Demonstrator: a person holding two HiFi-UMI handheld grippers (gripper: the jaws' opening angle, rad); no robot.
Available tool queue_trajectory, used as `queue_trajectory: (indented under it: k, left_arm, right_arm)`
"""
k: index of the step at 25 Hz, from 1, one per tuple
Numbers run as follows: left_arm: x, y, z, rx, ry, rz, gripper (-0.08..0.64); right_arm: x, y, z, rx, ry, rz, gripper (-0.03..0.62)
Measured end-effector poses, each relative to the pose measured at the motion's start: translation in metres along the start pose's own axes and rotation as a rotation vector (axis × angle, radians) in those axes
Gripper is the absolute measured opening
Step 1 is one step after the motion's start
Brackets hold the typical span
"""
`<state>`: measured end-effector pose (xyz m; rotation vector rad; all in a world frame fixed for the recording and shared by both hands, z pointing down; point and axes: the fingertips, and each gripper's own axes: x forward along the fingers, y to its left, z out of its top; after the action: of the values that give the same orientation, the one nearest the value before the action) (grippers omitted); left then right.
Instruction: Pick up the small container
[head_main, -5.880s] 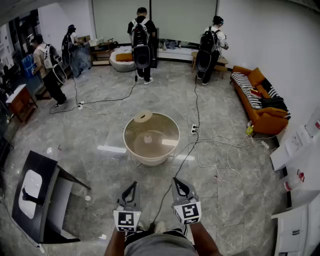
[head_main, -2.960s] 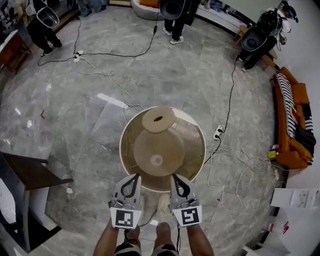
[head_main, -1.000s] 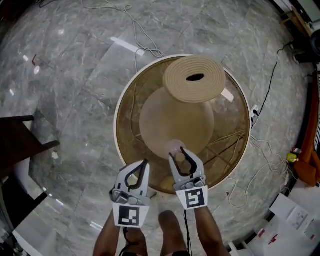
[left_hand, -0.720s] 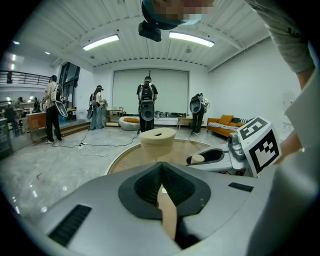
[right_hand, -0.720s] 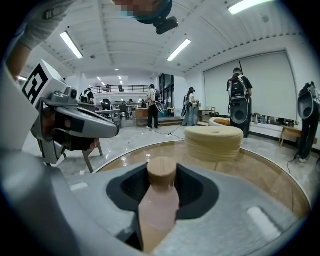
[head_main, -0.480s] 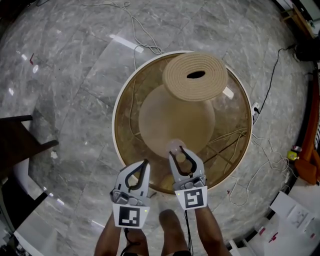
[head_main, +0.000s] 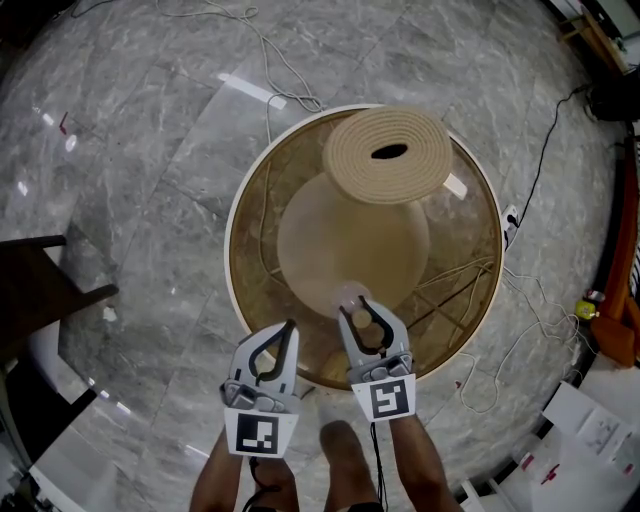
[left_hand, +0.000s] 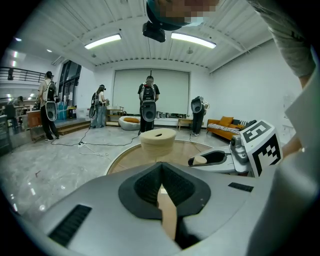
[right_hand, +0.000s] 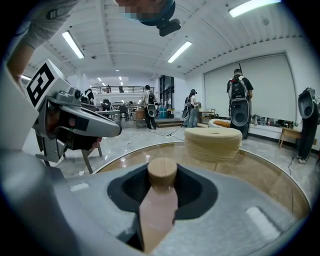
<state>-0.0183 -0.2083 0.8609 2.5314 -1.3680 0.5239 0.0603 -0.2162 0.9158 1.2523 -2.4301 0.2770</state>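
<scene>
At the far left of the head view I see a dark piece of furniture (head_main: 40, 290) on the grey marble floor (head_main: 150, 130). The left gripper (head_main: 289, 327) hangs at the near rim of the round glass-topped table (head_main: 232, 250), its jaws together with nothing between them. Just beside it, the right gripper (head_main: 357, 307) reaches over the rim, and its jaws have just been closing. The small container (right_hand: 161, 172), a pale translucent pot with a wooden lid, stands between them, and the pads are clamped on its sides. It is over the near part of the glass, but I cannot tell whether its base touches the top. Farther back on the table, well apart from both grippers, sits a coiled woven disc (head_main: 388, 155) with a dark slot in its middle. Right of the table, cables (head_main: 530, 300) trail over the floor. In the left gripper view, people (left_hand: 148, 102) stand at the back of the room.
</scene>
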Motion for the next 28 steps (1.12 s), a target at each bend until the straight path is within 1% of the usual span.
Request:
queue_trajectory:
  k: [4, 7, 10, 12, 16, 19, 21, 28]
  left_arm:
    - [-0.002, 0.001, 0.006, 0.019, -0.014, -0.002, 0.017]
    - [-0.007, 0.001, 0.013, 0.026, -0.018, -0.002, 0.017]
    - [-0.015, -0.002, 0.029, 0.035, -0.029, -0.007, 0.017]
    - [-0.021, -0.004, 0.046, 0.041, -0.043, -0.010, 0.017]
    - [-0.036, -0.008, 0.088, 0.057, -0.080, -0.017, 0.017]
    - [-0.050, -0.013, 0.112, 0.049, -0.059, -0.019, 0.017]
    - [-0.059, -0.016, 0.133, 0.055, -0.075, -0.020, 0.017]
    - [-0.097, -0.031, 0.212, 0.072, -0.112, -0.030, 0.017]
  right_arm:
    - [-0.006, 0.000, 0.004, 0.010, -0.015, -0.006, 0.127]
    - [-0.011, 0.002, 0.016, 0.000, -0.039, -0.008, 0.127]
    - [-0.022, 0.004, 0.034, -0.007, -0.046, -0.010, 0.127]
    - [-0.032, 0.004, 0.048, -0.007, -0.035, -0.012, 0.127]
    - [-0.054, 0.002, 0.086, -0.008, -0.047, -0.024, 0.129]
    - [-0.073, 0.001, 0.116, 0.007, -0.066, -0.037, 0.129]
    - [-0.086, 0.000, 0.136, 0.006, -0.075, -0.045, 0.129]
    - [-0.141, -0.001, 0.222, 0.019, -0.118, -0.067, 0.127]
